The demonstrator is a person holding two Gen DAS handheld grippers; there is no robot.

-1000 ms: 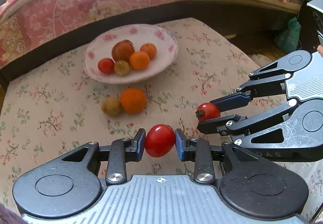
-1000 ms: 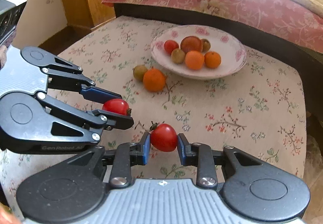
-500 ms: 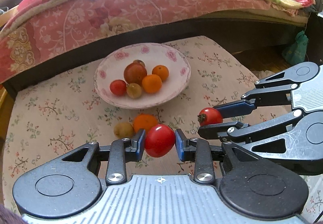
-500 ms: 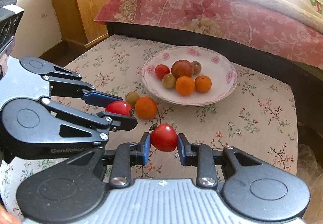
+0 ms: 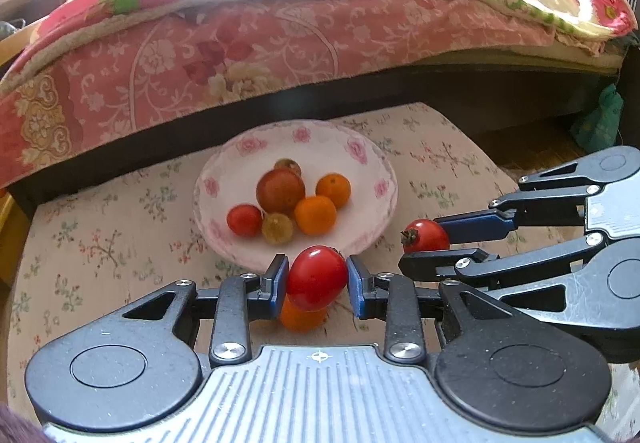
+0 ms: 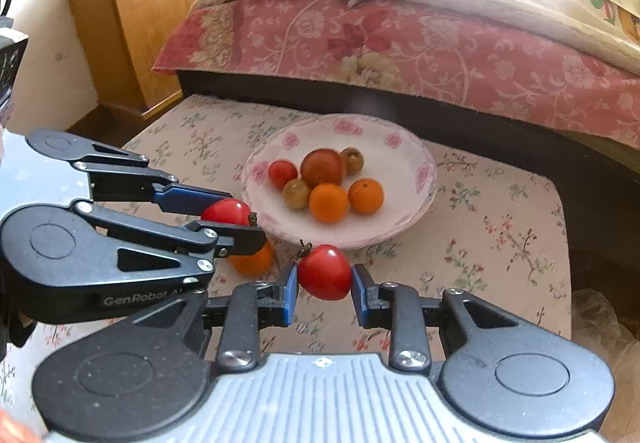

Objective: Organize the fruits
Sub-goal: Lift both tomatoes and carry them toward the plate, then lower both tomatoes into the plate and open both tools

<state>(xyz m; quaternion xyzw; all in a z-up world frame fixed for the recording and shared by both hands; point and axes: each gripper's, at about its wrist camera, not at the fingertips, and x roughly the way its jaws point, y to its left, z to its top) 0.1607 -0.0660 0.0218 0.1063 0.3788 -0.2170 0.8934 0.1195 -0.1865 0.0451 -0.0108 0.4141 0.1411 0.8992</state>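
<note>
Two tools each grip a red tomato above the flowered tabletop (image 5: 100, 243): the left tool (image 5: 317, 279) pinches its tomato (image 5: 316, 277) over an orange (image 5: 298, 317), the right tool (image 6: 325, 279) clamps the stemmed tomato (image 6: 325, 273), both near the bowl (image 6: 408, 163) of fruit.

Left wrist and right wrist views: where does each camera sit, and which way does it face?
Left wrist: behind the left gripper, facing the fruit bowl and bed; the right gripper enters from the right.
Right wrist: behind the right gripper, same heading; the left gripper enters from the left.
Shared: bowl, bed, both grippers, each holding a tomato.
</note>
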